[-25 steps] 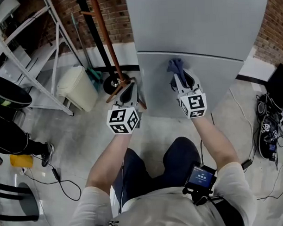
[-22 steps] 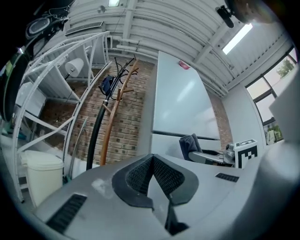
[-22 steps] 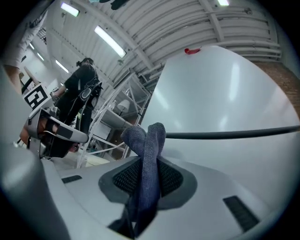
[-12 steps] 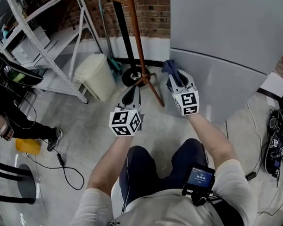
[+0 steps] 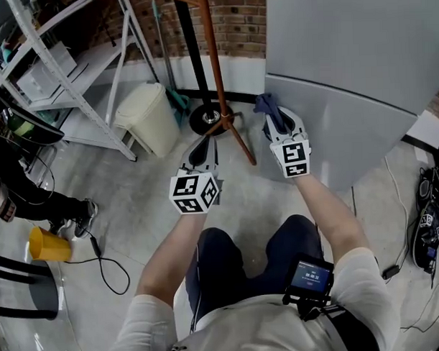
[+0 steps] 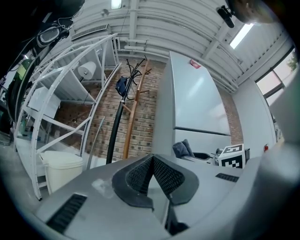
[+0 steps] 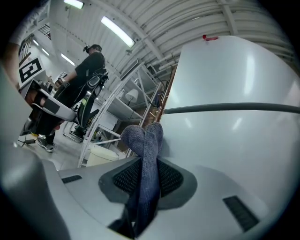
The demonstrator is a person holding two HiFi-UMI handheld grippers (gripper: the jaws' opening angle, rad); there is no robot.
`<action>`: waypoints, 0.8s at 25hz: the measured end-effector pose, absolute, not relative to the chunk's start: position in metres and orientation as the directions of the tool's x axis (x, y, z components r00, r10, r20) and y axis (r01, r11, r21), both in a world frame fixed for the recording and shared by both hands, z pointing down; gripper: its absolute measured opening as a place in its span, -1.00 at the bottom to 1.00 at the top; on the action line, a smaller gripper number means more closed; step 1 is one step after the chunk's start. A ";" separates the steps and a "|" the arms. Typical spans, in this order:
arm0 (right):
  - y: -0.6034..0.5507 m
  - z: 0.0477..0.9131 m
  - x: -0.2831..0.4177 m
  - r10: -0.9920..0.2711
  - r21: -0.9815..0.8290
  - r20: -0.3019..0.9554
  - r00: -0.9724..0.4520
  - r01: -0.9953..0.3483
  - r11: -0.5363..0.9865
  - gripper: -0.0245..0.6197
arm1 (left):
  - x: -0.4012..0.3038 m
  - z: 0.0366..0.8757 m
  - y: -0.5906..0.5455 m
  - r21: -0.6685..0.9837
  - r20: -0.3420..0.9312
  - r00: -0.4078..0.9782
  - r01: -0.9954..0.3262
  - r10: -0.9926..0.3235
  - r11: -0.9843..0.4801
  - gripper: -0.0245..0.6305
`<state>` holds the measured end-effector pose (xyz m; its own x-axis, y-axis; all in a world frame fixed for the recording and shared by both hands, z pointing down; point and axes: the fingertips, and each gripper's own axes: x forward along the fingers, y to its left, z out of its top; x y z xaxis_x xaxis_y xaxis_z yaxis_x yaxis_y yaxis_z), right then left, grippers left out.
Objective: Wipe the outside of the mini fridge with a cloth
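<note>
Mini fridge (image 5: 360, 94) stands upright ahead-right of the person, grey, with a horizontal door seam. Its near-left corner is just in front of the right gripper (image 5: 279, 119). The right jaws are clamped on a blue-grey cloth (image 5: 269, 105), and the folded end sticks out past the tips toward the lower door, just under the seam. In the right gripper view the cloth (image 7: 145, 154) sits right at the fridge (image 7: 234, 140) face; whether it touches cannot be told. The wipe likely runs rightward along the door, with the right hand clearly the nearer one.

Left gripper (image 5: 202, 146) has its jaws pressed together on nothing, held left of the fridge and aimed at the floor by the wooden coat stand (image 5: 215, 63). The stand's leg (image 5: 241, 145) runs between the two grippers, near the fridge corner, and could catch a leftward stroke. A white bin (image 5: 151, 116) and a shelf rack (image 5: 79, 54) are further left, well apart.
</note>
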<state>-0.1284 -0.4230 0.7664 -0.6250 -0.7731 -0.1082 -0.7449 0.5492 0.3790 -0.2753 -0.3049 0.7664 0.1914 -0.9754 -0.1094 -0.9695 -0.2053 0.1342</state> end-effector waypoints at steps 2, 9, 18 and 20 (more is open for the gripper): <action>-0.423 0.766 -0.120 -0.779 0.375 -0.110 -0.618 -0.751 0.543 -0.66 | -0.268 0.767 -0.308 0.135 -0.106 0.200 -0.968 -0.974 -0.214 -0.92; -0.419 0.765 -0.085 -0.804 0.356 -0.126 -0.581 -0.783 0.509 -0.66 | -0.245 0.773 -0.316 0.132 -0.098 0.237 -0.960 -0.967 -0.249 -0.92; -0.415 0.764 -0.029 -0.831 0.357 -0.142 -0.538 -0.811 0.464 -0.66 | -0.198 0.777 -0.328 0.135 -0.088 0.300 -0.941 -0.950 -0.310 -0.92; -0.415 0.763 -0.017 -0.838 0.352 -0.148 -0.525 -0.820 0.452 -0.66 | -0.188 0.777 -0.331 0.136 -0.090 0.312 -0.937 -0.946 -0.322 -0.92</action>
<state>-0.0171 -0.4146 0.7629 -0.5253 -0.8380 -0.1479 -0.8197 0.4516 0.3524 -0.1885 -0.3307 0.7766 0.3118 -0.9459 -0.0896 -0.9370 -0.3217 0.1362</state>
